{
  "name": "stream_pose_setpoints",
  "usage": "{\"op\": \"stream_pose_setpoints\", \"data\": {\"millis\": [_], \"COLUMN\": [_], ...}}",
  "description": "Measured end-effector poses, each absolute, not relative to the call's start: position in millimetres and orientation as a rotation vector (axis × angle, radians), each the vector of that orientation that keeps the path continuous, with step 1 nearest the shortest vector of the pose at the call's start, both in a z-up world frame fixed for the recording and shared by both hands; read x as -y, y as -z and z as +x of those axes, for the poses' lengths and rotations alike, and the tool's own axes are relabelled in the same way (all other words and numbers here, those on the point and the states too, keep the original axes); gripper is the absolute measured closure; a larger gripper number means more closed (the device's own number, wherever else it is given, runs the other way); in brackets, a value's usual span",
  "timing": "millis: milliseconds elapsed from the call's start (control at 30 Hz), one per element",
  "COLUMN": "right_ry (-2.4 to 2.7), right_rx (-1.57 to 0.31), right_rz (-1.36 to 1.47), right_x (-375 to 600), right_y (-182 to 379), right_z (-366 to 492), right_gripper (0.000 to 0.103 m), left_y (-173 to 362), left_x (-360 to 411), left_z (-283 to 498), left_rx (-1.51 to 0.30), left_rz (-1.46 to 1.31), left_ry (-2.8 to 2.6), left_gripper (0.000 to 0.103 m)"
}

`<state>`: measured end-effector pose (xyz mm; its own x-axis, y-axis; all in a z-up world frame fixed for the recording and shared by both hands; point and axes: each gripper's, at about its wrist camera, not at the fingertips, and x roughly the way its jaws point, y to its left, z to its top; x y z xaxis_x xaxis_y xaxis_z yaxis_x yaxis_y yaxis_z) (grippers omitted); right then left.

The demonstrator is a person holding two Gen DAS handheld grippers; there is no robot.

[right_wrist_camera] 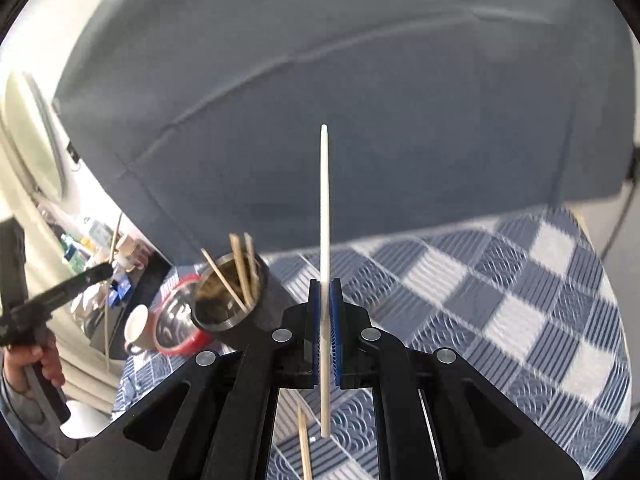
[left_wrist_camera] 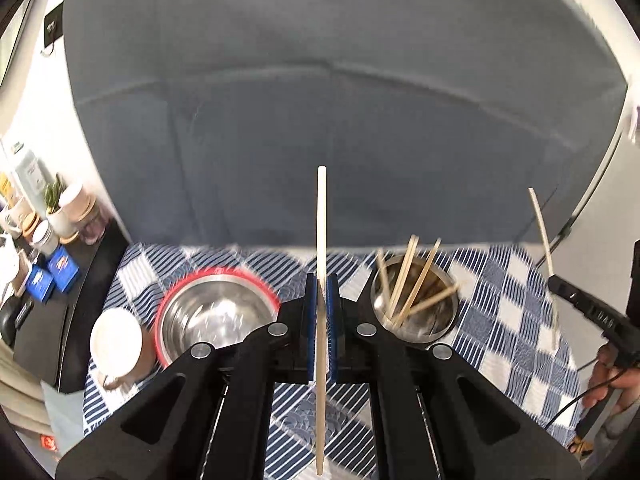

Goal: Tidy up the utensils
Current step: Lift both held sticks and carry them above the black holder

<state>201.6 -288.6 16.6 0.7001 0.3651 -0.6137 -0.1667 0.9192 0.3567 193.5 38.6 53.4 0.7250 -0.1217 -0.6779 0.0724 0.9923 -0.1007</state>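
A grey sofa (left_wrist_camera: 320,100) fills the background behind a table covered by a blue-and-white checked cloth (left_wrist_camera: 512,312). On the cloth stand a steel bowl (left_wrist_camera: 212,316) with a red rim, a metal cup (left_wrist_camera: 416,300) already holding about 5 wooden chopsticks, and a white mug (left_wrist_camera: 116,344).

The left gripper (left_wrist_camera: 321,312) has its jaws pressed onto 1 pale wooden chopstick (left_wrist_camera: 321,220), held upright above the cloth. The right gripper (right_wrist_camera: 325,320) likewise pinches 1 white chopstick (right_wrist_camera: 325,208).

Judging by the filled cup, the sorting looks well under way; these 2 sticks are yet to go in.

Only the right wrist view shows 1 more loose chopstick (right_wrist_camera: 305,444) lying on the cloth below the gripper. Only the left wrist view shows the cluttered side shelf (left_wrist_camera: 44,264) clearly.
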Motion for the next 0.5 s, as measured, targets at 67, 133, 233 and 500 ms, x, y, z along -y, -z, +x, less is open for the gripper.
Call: {"op": "stream_pose_setpoints", "data": {"millis": [67,133,233,500], "right_ry": [-0.309,-0.322,-0.351,-0.430], "right_rx": [-0.718,-0.703,-0.690,-0.641], "right_rz": [0.249,0.229,0.236,0.274], "right_x": [277.6,267.4,251.9,221.7], "right_y": [-25.3,-31.0,-36.0,-31.4], "right_z": [208.8,216.4,231.3,259.0], "right_gripper": [0.098,0.098,0.098,0.098], "left_y": [-62.0,-66.6,-71.1,-61.4], "left_x": [-32.6,-28.4,-20.3,-1.7], "left_z": [202.2,208.6,221.2,255.5], "left_rx": [-0.723,-0.711,-0.697,-0.685], "left_rz": [-0.073,-0.081,-0.089,-0.119], "left_ry": [0.118,0.135,0.162,0.211], "left_gripper": [0.098,0.098,0.098,0.098]}}
